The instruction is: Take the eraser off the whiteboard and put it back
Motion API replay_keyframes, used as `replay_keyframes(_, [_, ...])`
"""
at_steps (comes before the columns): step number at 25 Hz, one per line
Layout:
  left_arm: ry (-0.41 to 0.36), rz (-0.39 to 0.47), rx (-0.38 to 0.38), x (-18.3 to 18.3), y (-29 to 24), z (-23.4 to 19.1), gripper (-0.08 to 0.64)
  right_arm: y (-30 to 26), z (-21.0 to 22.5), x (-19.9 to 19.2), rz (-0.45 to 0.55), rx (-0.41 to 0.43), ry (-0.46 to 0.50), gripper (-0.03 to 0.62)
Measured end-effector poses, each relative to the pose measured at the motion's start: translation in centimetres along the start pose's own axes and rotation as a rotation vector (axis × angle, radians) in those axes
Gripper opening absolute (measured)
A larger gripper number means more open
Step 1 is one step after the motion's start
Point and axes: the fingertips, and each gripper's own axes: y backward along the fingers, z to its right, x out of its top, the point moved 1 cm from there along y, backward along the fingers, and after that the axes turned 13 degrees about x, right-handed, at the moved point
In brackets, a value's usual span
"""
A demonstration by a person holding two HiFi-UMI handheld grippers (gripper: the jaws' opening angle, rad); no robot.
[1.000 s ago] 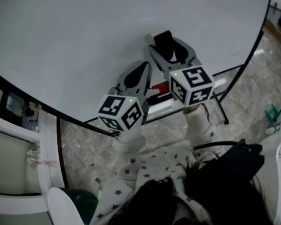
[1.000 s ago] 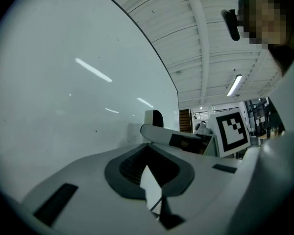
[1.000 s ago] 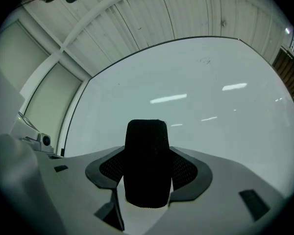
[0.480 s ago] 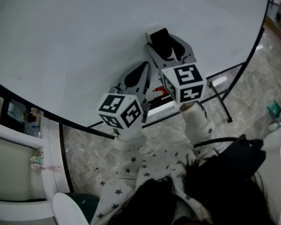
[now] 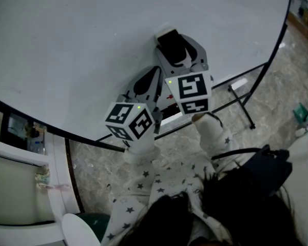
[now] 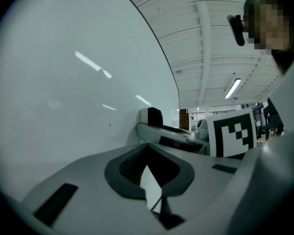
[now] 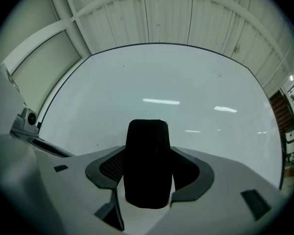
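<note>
The black eraser (image 5: pixel 170 41) is clamped between the jaws of my right gripper (image 5: pixel 174 46), held up against or just off the whiteboard (image 5: pixel 82 45); I cannot tell if it touches. In the right gripper view the eraser (image 7: pixel 147 151) stands upright in the right gripper (image 7: pixel 148 173) and fills the gap, with the board (image 7: pixel 186 82) behind it. My left gripper (image 5: pixel 154 76) is lower left of it, jaws together at a point, holding nothing. The left gripper view shows the left gripper (image 6: pixel 149 168) shut and the eraser (image 6: pixel 152 116) beyond it.
Under the board's lower edge a tray with a red marker (image 5: pixel 168 97) shows between the grippers. A dark stand leg (image 5: pixel 242 107) crosses the marble floor at right. A black bag (image 5: pixel 254 173) lies by the person's star-patterned sleeves (image 5: pixel 159 183). White furniture (image 5: pixel 20 188) stands at left.
My right gripper has moved up and to the left along the board with the eraser still in it. The left gripper has barely shifted.
</note>
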Motion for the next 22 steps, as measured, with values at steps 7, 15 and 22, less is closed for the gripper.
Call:
replay_keyframes(7, [0.009,-0.006,0.004,-0.2,0.2,-0.4,0.002,-0.1,0.2,0.0,0.017,-0.004,0.017,0.259])
replay_keyframes(15, [0.016,-0.019,-0.007,-0.8,0.0,-0.4,0.002,-0.4,-0.1,0.1,0.077,0.052,-0.068,0.309])
replay_keyframes(22, [0.020,-0.010,-0.002,-0.5,0.4,-0.5,0.002,0.5,0.3,1.4,0.115,0.039,-0.037,0.322])
